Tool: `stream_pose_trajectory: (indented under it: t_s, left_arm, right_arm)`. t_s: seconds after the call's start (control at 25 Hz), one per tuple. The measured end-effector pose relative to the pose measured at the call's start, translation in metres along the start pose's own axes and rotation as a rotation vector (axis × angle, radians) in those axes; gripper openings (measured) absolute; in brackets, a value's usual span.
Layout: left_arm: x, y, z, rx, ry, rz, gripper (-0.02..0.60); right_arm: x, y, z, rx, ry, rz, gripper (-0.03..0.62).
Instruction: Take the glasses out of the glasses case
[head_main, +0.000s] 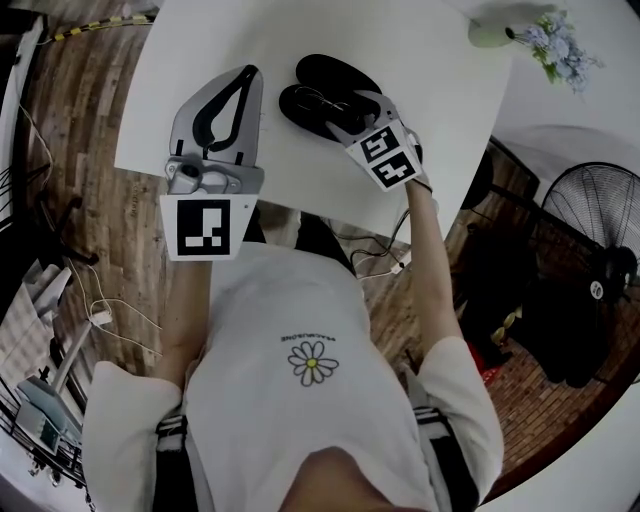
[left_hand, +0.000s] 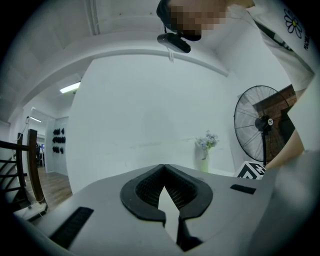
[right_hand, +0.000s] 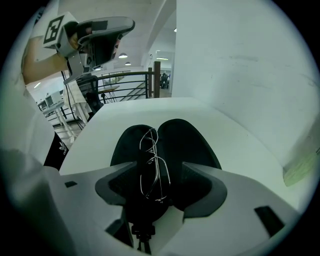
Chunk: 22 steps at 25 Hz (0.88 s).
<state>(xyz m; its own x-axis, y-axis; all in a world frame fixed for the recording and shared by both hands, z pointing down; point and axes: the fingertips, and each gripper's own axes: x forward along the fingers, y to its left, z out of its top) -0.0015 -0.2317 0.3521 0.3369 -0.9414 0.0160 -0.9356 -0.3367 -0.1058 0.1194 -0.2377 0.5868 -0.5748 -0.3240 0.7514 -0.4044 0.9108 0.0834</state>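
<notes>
Glasses case (head_main: 325, 72) lying open mid-table (head_main: 400, 40); glasses (right_hand: 153, 159) not yet out. My right gripper (right_hand: 159, 169) straddling them, jaws spread, gripping nothing. Left gripper (left_hand: 163, 167) hanging empty, jaws pressed together.

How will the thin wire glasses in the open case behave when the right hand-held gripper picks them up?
The glasses have a thin wire frame, so they are probably very light and would bend under a hard squeeze. The smooth metal may slip or twist between the open jaws of the right hand-held gripper. The case lies fully open, so snagging seems unlikely.
</notes>
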Motion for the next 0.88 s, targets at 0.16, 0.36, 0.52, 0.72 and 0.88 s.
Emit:
stream_pose_trajectory:
  t_s: [0.16,0.36,0.52,0.72,0.88]
  left_arm:
    - [0.001,-0.001,-0.002,0.002,0.008,-0.004,0.017]
    - [-0.001,-0.003,-0.001,-0.005,0.005,-0.003,0.017]
    - [-0.004,-0.002,-0.003,-0.005,0.012,0.000,0.017]
    - [-0.006,0.003,-0.002,0.001,0.011,0.007,0.017]
    - [-0.007,0.000,0.000,0.009,0.006,-0.002,0.017]
  right_arm:
    - [0.001,0.008,0.000,-0.021,0.008,0.009,0.216]
    - [-0.002,0.000,0.001,-0.099,0.025,-0.048,0.130]
    - [-0.002,-0.001,0.003,-0.091,0.023,-0.045,0.120]
    - [-0.004,0.000,0.006,-0.102,0.018,-0.053,0.109]
    - [-0.009,-0.001,0.006,-0.106,0.015,-0.056,0.092]
